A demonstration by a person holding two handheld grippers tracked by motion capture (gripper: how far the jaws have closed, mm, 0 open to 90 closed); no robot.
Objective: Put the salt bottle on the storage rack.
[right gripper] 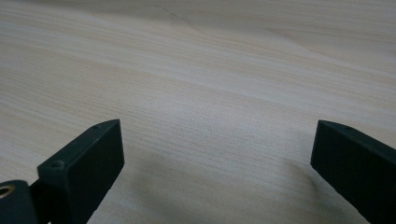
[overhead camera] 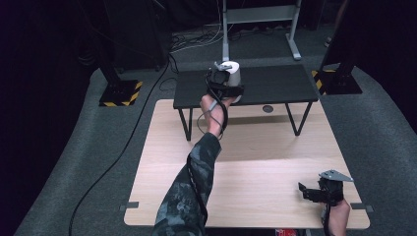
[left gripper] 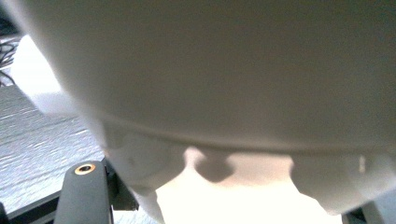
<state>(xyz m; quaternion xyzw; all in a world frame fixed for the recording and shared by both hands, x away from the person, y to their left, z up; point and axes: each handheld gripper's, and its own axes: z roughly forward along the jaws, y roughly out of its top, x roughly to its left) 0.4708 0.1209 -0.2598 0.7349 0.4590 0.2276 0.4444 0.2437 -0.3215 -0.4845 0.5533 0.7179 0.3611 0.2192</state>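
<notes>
The left gripper (overhead camera: 227, 81) is far out over the small black shelf (overhead camera: 275, 83) that stands on the back part of the wooden counter (overhead camera: 255, 162). Its fingers are clenched around a white pot (overhead camera: 233, 73). In the left gripper view the white pot (left gripper: 224, 79) sits right up against the camera, between the fingers, and one black finger (left gripper: 86, 191) pokes up below it on the left. The pot is near the left end of the shelf, and the long right part of the shelf past the fingers is bare. Whether the pot touches the shelf top is hard to tell.

The right gripper (overhead camera: 307, 191) rests low at the near right corner of the counter, close to the front edge. Its fingers (right gripper: 88, 161) are spread wide apart and hold nothing. Plain light wood lies between them and ahead of them, with lots of room to move.

No words or labels can be read on the pot or the counter.
</notes>
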